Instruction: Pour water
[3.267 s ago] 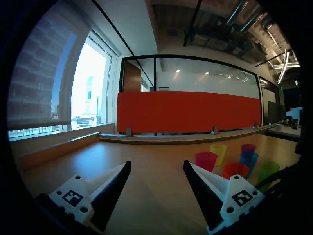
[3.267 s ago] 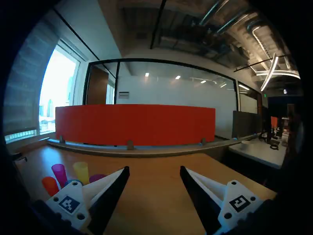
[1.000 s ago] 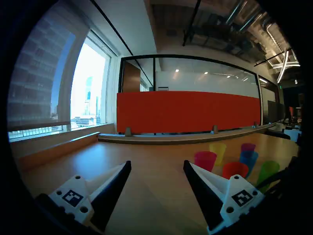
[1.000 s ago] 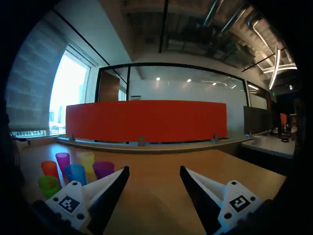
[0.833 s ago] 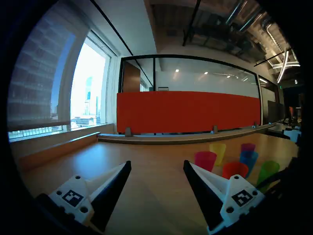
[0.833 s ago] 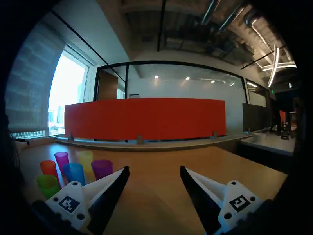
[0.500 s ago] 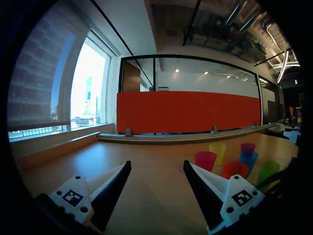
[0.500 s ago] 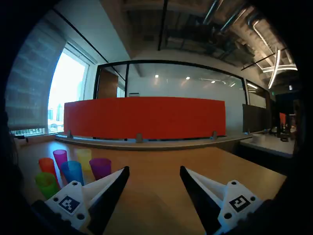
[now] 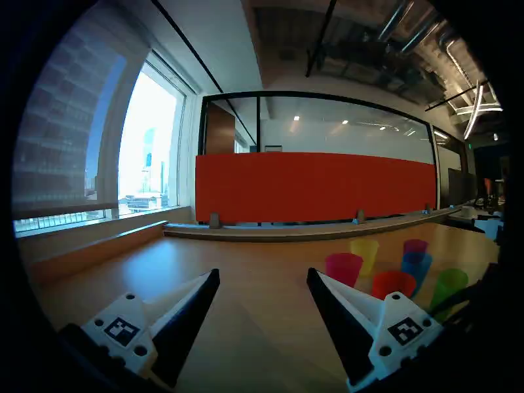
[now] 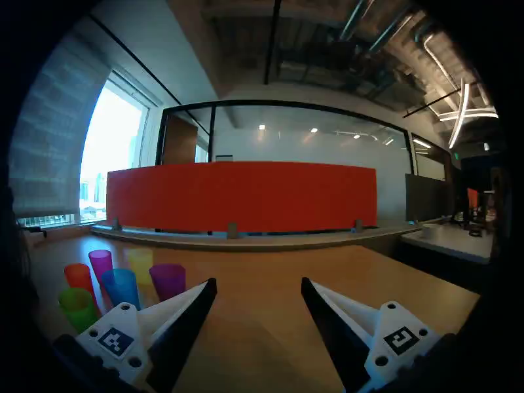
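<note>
Several coloured plastic cups stand upright in a cluster on the wooden table. In the left gripper view they sit at the right: a pink cup point(image 9: 344, 268), a yellow cup point(image 9: 365, 253), an orange cup point(image 9: 393, 284), a blue cup point(image 9: 416, 267), a purple cup point(image 9: 415, 247) and a green cup point(image 9: 449, 285). My left gripper point(image 9: 262, 280) is open, left of them. In the right gripper view the cups sit at the left: purple cup point(image 10: 168, 280), blue cup point(image 10: 120, 286), green cup point(image 10: 78, 308), orange cup point(image 10: 78, 276). My right gripper point(image 10: 258, 288) is open and holds nothing.
A long red divider panel point(image 9: 314, 187) stands along the table's far edge point(image 9: 308, 230). A bright window point(image 9: 147, 157) and a wooden sill run along the left. Another desk point(image 10: 439, 252) lies to the right, beyond the table's edge. Bare wood stretches ahead of both grippers.
The right gripper view has swung left and lowered slightly, bringing the cup cluster more fully into view. The left gripper has stayed still. Both remain open.
</note>
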